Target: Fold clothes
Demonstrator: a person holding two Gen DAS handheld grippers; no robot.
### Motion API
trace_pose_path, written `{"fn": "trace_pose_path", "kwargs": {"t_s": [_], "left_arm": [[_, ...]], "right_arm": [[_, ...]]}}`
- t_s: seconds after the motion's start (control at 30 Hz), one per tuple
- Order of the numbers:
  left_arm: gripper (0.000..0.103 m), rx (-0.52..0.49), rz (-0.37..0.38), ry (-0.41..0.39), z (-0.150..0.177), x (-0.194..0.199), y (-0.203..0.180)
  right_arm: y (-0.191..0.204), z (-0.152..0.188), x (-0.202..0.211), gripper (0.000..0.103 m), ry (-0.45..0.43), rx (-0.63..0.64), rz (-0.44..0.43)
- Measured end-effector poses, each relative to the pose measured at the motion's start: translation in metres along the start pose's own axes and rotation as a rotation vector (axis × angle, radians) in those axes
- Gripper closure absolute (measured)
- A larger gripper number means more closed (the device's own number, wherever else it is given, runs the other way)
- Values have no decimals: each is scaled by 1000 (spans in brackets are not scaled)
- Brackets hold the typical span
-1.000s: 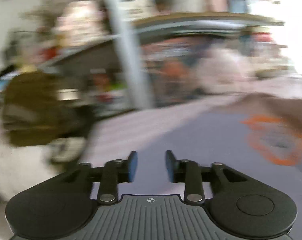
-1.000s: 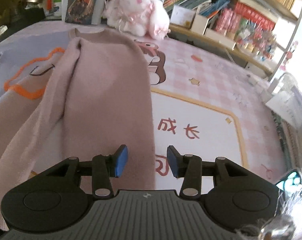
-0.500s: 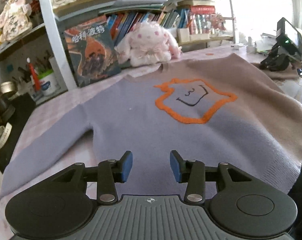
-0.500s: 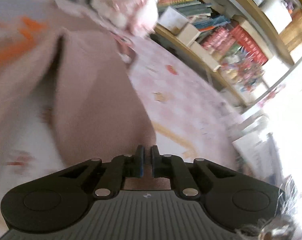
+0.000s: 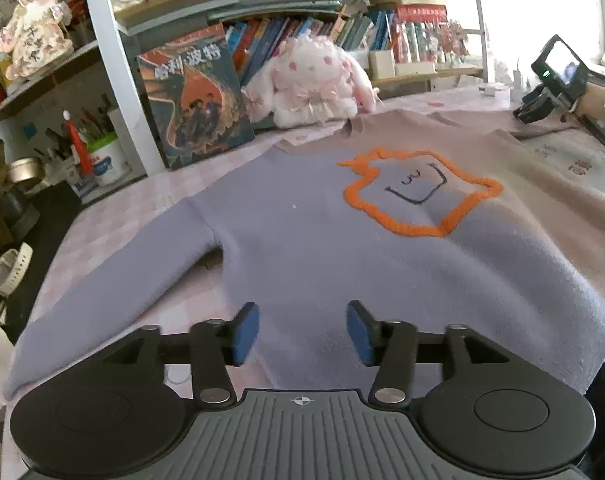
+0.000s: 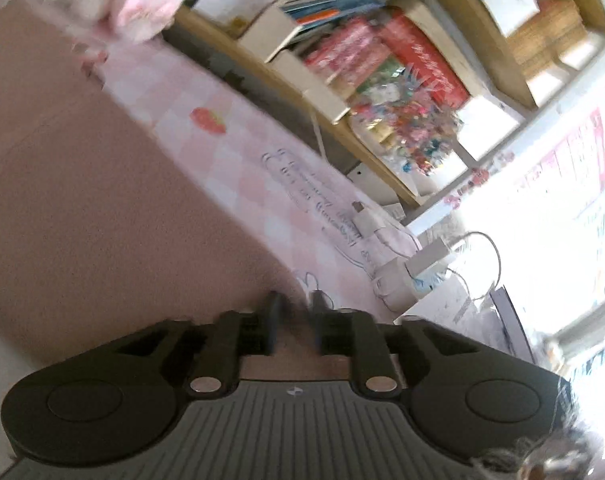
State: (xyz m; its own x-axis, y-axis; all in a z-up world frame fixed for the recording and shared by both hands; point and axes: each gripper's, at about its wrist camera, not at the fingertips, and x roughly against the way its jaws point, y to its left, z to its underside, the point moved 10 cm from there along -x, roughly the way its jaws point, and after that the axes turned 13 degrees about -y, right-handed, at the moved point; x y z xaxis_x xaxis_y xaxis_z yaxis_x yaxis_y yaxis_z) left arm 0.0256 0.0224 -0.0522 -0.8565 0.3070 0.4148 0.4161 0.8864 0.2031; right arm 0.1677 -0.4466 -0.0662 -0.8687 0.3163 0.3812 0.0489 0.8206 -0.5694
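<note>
A sweater [image 5: 342,236], lavender on the left half and beige-pink on the right, with an orange outline patch, lies flat on the table with its left sleeve spread out. My left gripper [image 5: 298,330] is open and empty, hovering just above the sweater's lower hem area. In the right wrist view my right gripper [image 6: 294,320] is nearly closed on the beige-pink sleeve [image 6: 82,200], with cloth showing between the jaws. The right gripper [image 5: 550,80] also shows in the left wrist view at the far right, by the sweater's right sleeve.
A pink checked cloth [image 5: 114,220] covers the table. A white plush bunny [image 5: 310,80] and a standing book [image 5: 194,96] sit at the back before bookshelves. A charger and cables [image 6: 422,260] lie at the table's right. Cups and clutter [image 5: 102,156] stand at the left.
The left gripper has steadied over the sweater and opened a little wider. The right gripper shut on the sleeve half a second ago and has carried it out toward the right, tilting.
</note>
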Motion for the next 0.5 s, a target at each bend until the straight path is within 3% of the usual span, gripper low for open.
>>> {"fn": "trace_pose_path", "kwargs": {"t_s": [0.03, 0.13, 0.3, 0.4, 0.5], "left_arm": [[47, 4, -5, -9, -1, 1, 1], [47, 49, -16, -24, -2, 4, 9], [47, 215, -73, -62, 0, 14, 28], [47, 288, -78, -63, 5, 17, 34], [47, 328, -77, -56, 10, 16, 35]], "right_arm": [[-1, -4, 7, 63, -16, -63, -31], [-1, -17, 32, 61, -56, -247, -133], [30, -23, 112, 56, -59, -506, -424], [49, -17, 163, 47, -78, -592, -552], [66, -6, 197, 47, -81, -606, -584]]}}
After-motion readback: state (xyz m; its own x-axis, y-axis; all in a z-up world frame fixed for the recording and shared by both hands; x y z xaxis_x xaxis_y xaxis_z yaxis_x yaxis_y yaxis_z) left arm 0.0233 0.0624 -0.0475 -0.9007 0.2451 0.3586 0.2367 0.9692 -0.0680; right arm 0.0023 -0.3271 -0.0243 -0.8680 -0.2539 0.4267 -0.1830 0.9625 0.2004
